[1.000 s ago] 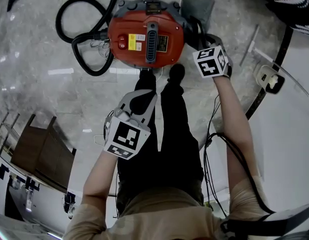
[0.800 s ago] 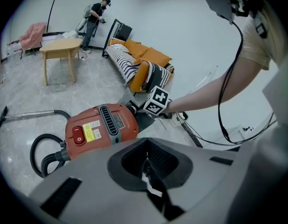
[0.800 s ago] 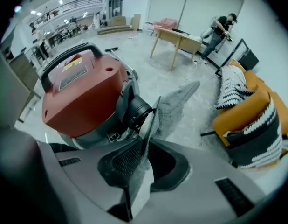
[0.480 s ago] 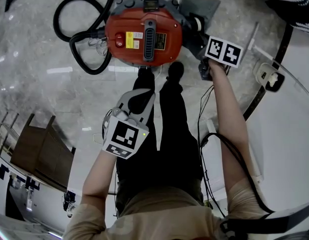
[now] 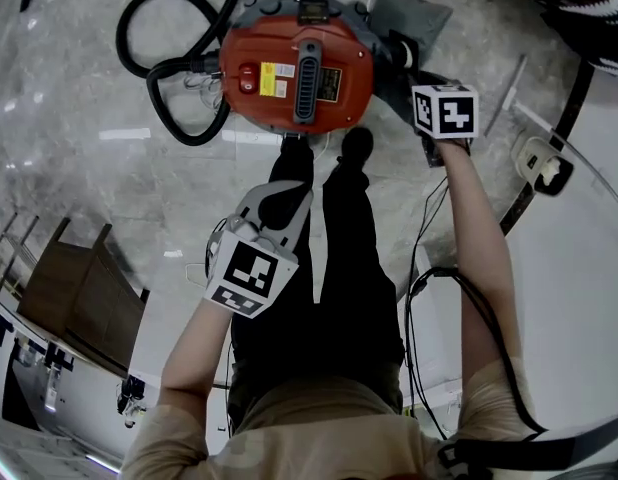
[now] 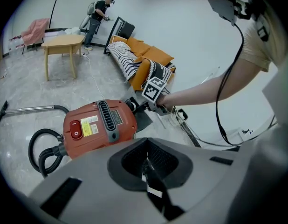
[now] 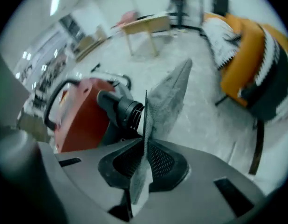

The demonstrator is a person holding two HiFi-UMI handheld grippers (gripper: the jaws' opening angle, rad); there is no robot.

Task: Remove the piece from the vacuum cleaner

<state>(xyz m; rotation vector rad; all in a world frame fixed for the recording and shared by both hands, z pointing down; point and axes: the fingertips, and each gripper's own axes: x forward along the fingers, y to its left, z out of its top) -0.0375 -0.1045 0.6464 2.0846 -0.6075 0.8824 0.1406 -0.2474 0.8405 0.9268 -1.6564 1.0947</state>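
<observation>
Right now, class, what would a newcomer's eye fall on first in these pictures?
The red vacuum cleaner stands on the pale marble floor, at the head view's top. At its right, the right gripper, fingers just closed tighter, pinches a grey mesh piece.

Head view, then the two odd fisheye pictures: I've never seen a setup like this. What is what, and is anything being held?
There is no robot here. A person stands holding a hand-held gripping tool in each hand. The head view comes from a camera on their head. It looks down past their legs at a red vacuum cleaner and its black hose on the marble floor. The other two pictures come from a camera riding on each tool, looking along its jaws. The right tool has just been closing its jaws and pinches a grey fabric piece at the vacuum cleaner's side. The left tool hangs away from the vacuum cleaner, jaws together and apparently empty.
</observation>
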